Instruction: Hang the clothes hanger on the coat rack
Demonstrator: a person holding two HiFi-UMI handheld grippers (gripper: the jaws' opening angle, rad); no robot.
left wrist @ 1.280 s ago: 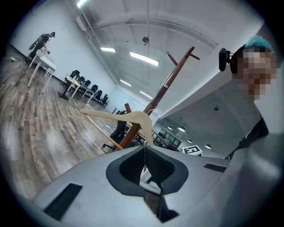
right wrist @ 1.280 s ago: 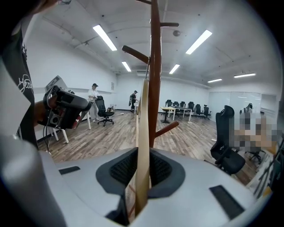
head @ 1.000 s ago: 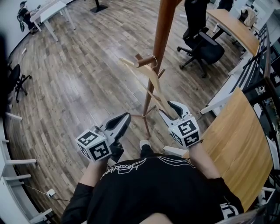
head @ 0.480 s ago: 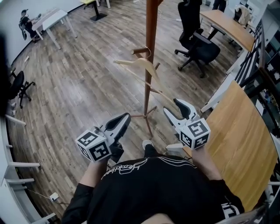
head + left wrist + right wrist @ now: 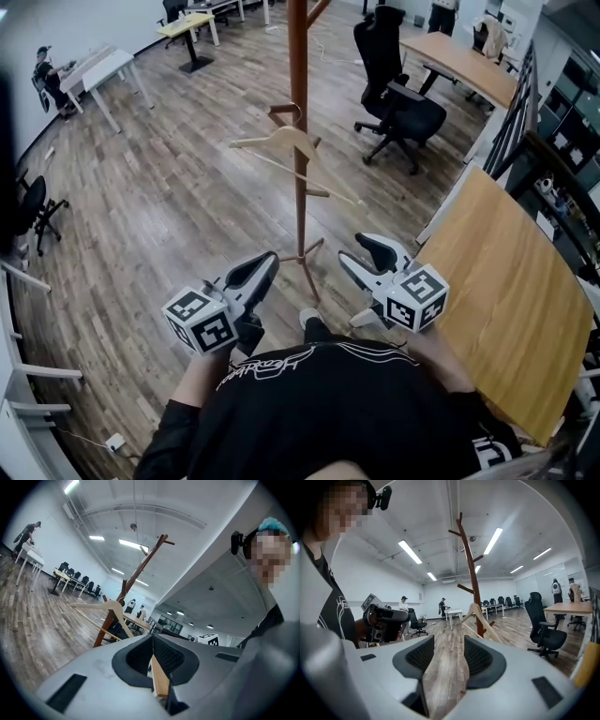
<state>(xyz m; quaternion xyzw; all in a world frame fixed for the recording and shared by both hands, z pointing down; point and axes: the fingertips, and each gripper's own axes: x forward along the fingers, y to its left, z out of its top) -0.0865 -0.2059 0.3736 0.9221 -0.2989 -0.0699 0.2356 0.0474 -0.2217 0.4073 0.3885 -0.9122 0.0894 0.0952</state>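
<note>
A pale wooden clothes hanger (image 5: 292,145) hangs by its hook from a peg of the brown wooden coat rack (image 5: 298,66). Nothing touches it. My left gripper (image 5: 267,262) is held low in front of my body, left of the rack's base and well short of the hanger. Its pads meet with nothing between them. My right gripper (image 5: 360,249) is to the right of the base, open and empty. The left gripper view has the hanger (image 5: 108,610) and rack (image 5: 137,573) beyond the closed left gripper (image 5: 152,641). In the right gripper view the hanger (image 5: 482,617) shows past the open right gripper (image 5: 444,656).
A long wooden table (image 5: 511,291) runs along my right side, close to the right gripper. The rack's splayed feet (image 5: 307,255) stand on the plank floor just ahead. A black office chair (image 5: 401,105) and more desks stand farther back. A person sits at a far desk (image 5: 98,67).
The right gripper has drawn back from the hanger's lower end, and the hanger now hangs free on the peg. Both grippers have pulled away from the rack.
</note>
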